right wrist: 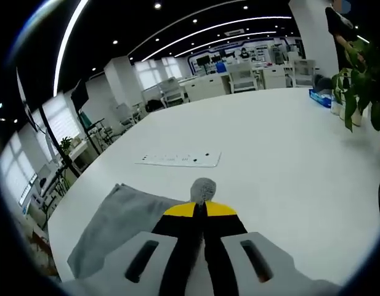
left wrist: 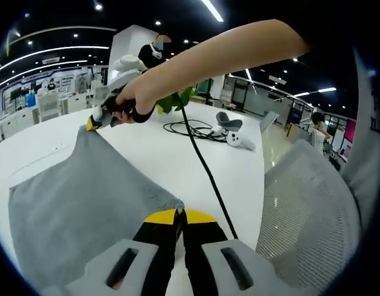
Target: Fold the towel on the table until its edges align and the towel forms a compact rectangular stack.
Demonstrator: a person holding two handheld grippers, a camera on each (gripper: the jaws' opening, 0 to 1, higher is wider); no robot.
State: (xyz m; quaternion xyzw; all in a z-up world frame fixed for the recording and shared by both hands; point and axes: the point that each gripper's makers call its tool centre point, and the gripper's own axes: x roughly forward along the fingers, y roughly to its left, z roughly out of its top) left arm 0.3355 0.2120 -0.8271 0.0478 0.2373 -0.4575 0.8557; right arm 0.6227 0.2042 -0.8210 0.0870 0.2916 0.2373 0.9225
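White worktop (left wrist: 146, 148) carries the grey towel (left wrist: 79, 203), a corner clamped in each closed gripper, left (left wrist: 179, 216) and right (right wrist: 201, 208); carry both corners evenly across, matching edges.

black jaws, yellow tips (left wrist: 179, 216), grey housings

White table (right wrist: 282, 154) lying open ahead of the towel (left wrist: 85, 197), passage being narrowed by a flat power strip (right wrist: 179, 160), potted plant (right wrist: 362, 86), coiled black cable (left wrist: 193, 129), white controller (left wrist: 239, 139) and mesh chair back (left wrist: 307, 209).
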